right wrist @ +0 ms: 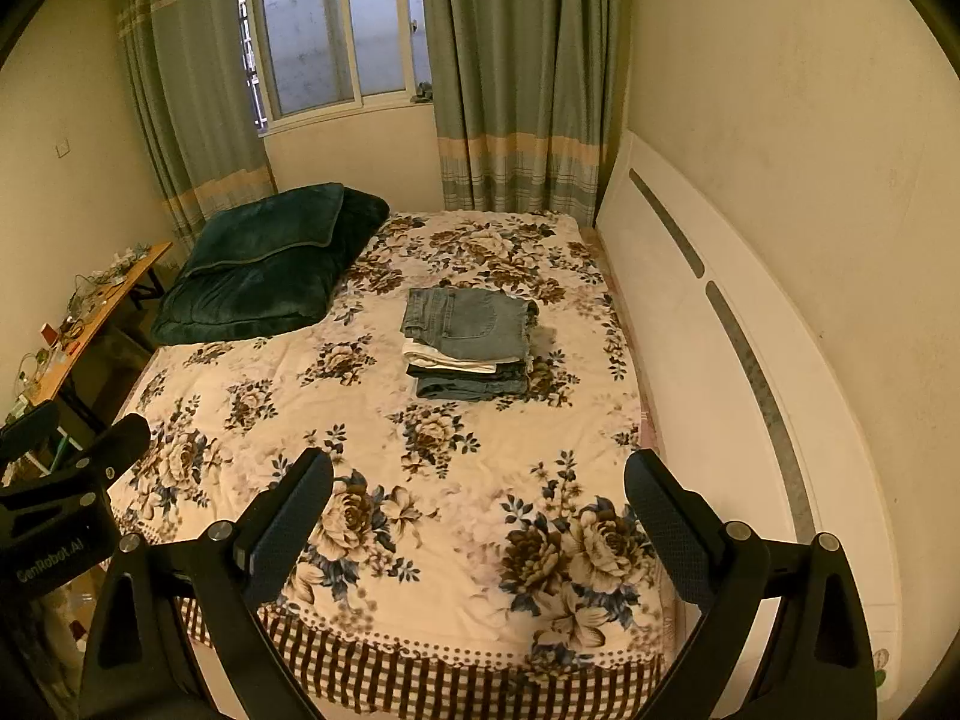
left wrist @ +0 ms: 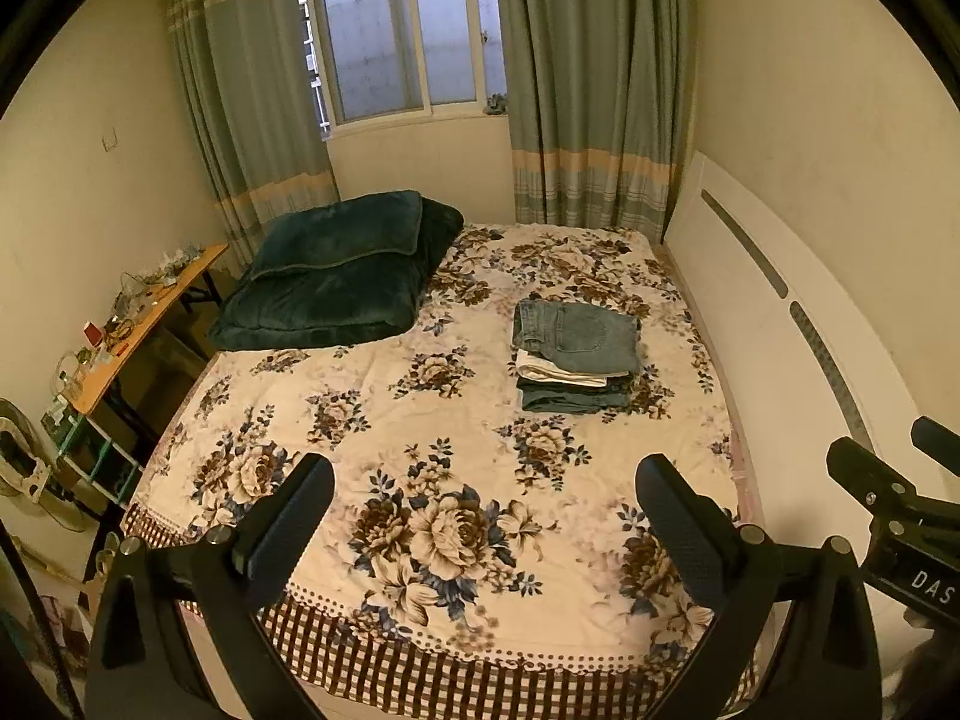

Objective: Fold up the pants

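Nearest the lens: left gripper (left wrist: 485, 498), jaws spread wide and holding nothing, poised above the foot end of the bed (left wrist: 372, 372). Right gripper (right wrist: 479, 495) likewise released, jaws wide apart, empty, also over the foot end; both point up the bed toward the window (left wrist: 396, 30). Each gripper's body shows at the edge of the other's view, so the two are side by side, apart. One stack of folded pants (left wrist: 575, 355) on the floral bedspread (left wrist: 456, 528), right of the bed's middle, well beyond both grippers. Top piece is faded blue denim, back pocket up; beneath it a white layer, then darker layers and more denim at the bottom. Exact count of garments in the stack cannot be told, at least four layers show. One dark green quilt (left wrist: 336, 282), folded, at the far left corner of the bed, apart from the stack. One white headboard (left wrist: 774, 324) along the right side. Two curtains (left wrist: 594, 78) flank the window. One cluttered wooden counter (left wrist: 144, 324) left of the bed.
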`<state>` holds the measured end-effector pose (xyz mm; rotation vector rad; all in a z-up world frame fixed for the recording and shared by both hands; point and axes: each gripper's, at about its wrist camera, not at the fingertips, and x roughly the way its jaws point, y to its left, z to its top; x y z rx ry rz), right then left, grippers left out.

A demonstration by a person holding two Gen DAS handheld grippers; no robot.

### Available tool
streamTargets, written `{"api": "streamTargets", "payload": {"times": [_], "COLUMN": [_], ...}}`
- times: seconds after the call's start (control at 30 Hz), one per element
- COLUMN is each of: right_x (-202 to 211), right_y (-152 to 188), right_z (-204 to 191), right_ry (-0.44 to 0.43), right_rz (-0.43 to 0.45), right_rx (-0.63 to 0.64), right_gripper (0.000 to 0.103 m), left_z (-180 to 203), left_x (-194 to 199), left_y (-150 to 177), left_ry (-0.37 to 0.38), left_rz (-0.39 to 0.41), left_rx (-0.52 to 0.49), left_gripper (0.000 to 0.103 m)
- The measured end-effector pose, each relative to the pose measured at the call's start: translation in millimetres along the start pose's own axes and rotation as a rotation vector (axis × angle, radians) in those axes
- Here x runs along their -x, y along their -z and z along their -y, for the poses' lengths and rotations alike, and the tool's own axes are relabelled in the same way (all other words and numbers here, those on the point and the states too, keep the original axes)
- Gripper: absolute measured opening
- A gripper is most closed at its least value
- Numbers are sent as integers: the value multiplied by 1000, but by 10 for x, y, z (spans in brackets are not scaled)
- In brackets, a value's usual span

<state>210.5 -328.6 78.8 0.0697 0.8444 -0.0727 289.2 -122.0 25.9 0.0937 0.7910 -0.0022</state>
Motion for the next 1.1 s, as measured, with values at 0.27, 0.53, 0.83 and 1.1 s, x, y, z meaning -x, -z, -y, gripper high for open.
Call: {"api": "streamTargets", "payload": {"times": [0.27,0.53,0.83,1.1], "right_x": [8,8,6,0], "right_y": [0,1,6,-27], "right_z": [-39,-47,-53,-60], "right_ry": [2,4,8,3], "right_rz": [3,7,8,4], "right_rx": [2,2,5,0], "right_gripper": [100,100,100,100], "left_z": [1,8,20,25], "left_x": [12,24,9,1], "left_y": [-18,-28,-65,-54], "left_ry": [2,9,18,19], "left_rz": [3,4,-3,-2], "left_rx": [1,4,20,22], "left_gripper": [103,103,103,103]}}
